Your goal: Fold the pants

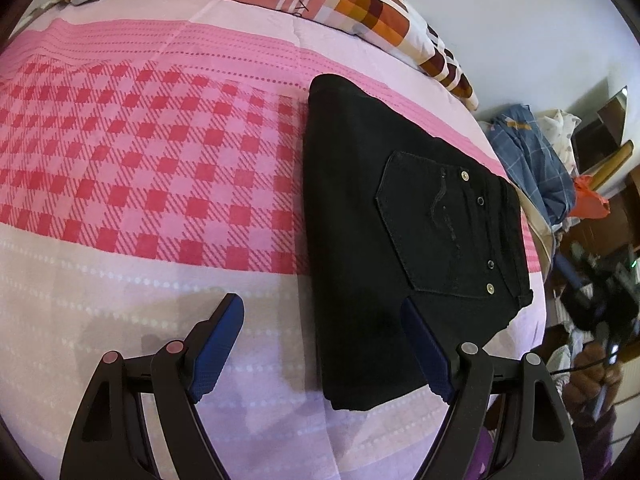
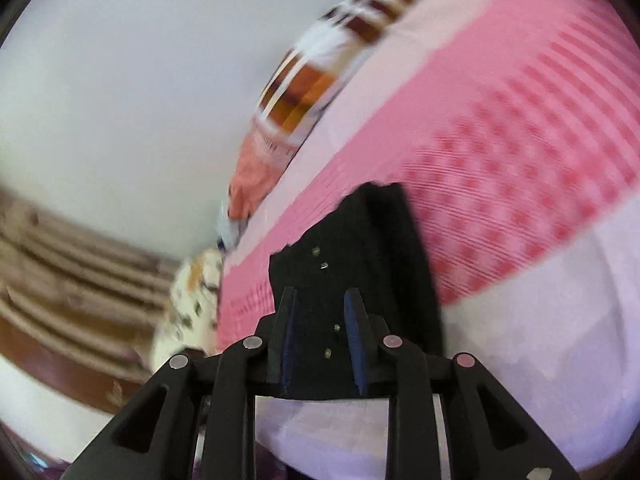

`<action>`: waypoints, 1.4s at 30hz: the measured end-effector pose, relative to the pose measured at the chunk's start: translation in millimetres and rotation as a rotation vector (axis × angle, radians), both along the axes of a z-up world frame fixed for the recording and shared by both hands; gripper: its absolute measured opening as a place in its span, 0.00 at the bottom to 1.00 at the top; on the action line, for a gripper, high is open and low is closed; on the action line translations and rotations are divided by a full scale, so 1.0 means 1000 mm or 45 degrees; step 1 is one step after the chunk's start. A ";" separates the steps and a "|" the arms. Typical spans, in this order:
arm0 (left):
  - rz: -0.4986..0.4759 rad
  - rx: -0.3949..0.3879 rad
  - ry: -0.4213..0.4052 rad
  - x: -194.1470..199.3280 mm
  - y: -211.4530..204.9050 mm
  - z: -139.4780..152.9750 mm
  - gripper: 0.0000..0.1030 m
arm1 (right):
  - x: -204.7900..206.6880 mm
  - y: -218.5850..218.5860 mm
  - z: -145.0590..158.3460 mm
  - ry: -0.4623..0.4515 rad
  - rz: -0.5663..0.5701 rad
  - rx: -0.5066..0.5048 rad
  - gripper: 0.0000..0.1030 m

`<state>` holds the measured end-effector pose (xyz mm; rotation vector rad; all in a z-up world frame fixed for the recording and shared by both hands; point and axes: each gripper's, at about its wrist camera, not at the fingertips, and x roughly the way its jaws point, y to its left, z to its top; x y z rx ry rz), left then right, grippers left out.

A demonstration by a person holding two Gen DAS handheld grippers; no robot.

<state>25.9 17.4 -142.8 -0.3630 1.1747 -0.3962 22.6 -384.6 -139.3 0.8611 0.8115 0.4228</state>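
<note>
The black pants (image 1: 384, 240) lie folded in a compact rectangle on the pink checked bed sheet (image 1: 140, 168), back pocket with rivets facing up. My left gripper (image 1: 320, 304) is open above the sheet, its right finger over the pants' near left edge, holding nothing. In the blurred right wrist view the pants (image 2: 360, 256) lie just ahead of my right gripper (image 2: 322, 300), whose fingers stand apart with nothing between them. The right gripper also shows in a hand at the far right of the left wrist view (image 1: 600, 300).
A patchwork quilt (image 1: 360, 4) lies bunched along the bed's far edge against a white wall. A pile of clothes (image 1: 532, 160) and furniture stand beyond the bed's right side. In the right wrist view a wooden headboard (image 2: 60, 264) is at the left.
</note>
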 end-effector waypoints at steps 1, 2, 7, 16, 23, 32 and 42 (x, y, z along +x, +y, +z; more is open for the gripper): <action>0.000 0.010 -0.008 0.000 -0.001 0.001 0.79 | 0.007 0.009 0.002 -0.006 0.030 -0.049 0.23; 0.000 0.016 -0.014 0.000 -0.001 0.002 0.79 | 0.017 0.021 0.002 -0.004 0.072 -0.110 0.23; -0.015 0.074 -0.090 -0.002 -0.004 0.013 0.79 | 0.028 0.040 -0.015 0.066 0.119 -0.336 0.23; -0.055 0.130 -0.181 0.003 -0.011 0.028 0.79 | 0.028 0.018 -0.032 0.144 0.064 -0.296 0.18; -0.053 0.173 -0.255 0.009 -0.014 0.038 0.79 | 0.064 0.040 0.021 -0.058 0.084 -0.535 0.27; -0.038 0.327 -0.356 0.017 -0.027 0.049 0.79 | 0.106 0.047 0.001 -0.006 0.089 -0.683 0.29; -0.045 0.552 -0.451 0.016 -0.042 0.053 0.81 | 0.064 0.041 0.023 -0.070 -0.002 -0.611 0.62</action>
